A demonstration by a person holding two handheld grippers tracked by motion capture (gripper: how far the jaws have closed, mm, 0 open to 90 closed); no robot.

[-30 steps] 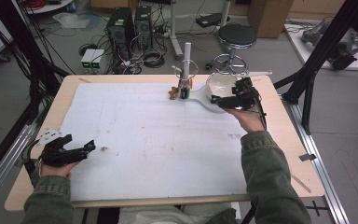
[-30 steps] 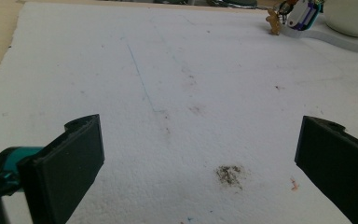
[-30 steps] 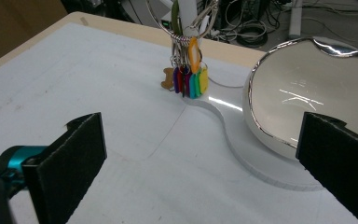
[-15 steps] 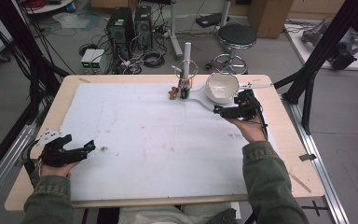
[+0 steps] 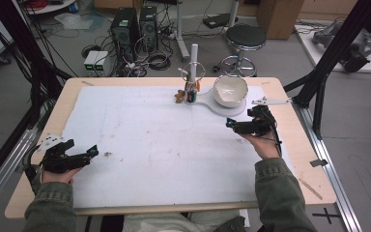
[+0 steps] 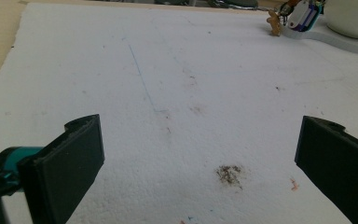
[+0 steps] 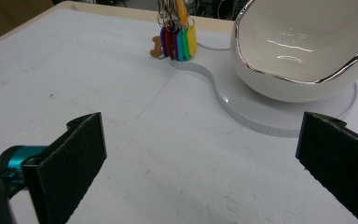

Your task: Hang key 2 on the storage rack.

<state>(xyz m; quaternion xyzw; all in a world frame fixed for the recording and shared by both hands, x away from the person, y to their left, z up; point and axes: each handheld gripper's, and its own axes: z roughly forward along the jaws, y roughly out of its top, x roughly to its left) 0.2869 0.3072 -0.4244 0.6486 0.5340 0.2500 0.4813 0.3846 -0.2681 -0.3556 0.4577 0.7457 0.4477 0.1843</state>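
Right gripper view: right gripper [image 7: 200, 158] jaws apart, bowl [image 7: 307, 51] near, seemingly empty.

bowl [image 7: 307, 51] cropped at edge, key tags [image 5: 190, 95] tiny

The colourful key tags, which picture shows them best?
The right gripper view: the key tags hang close there, purple, blue, green and yellow, beside the white bowl. The left gripper view catches them small at its top edge. The high view shows a tiny cluster with blurred colours.
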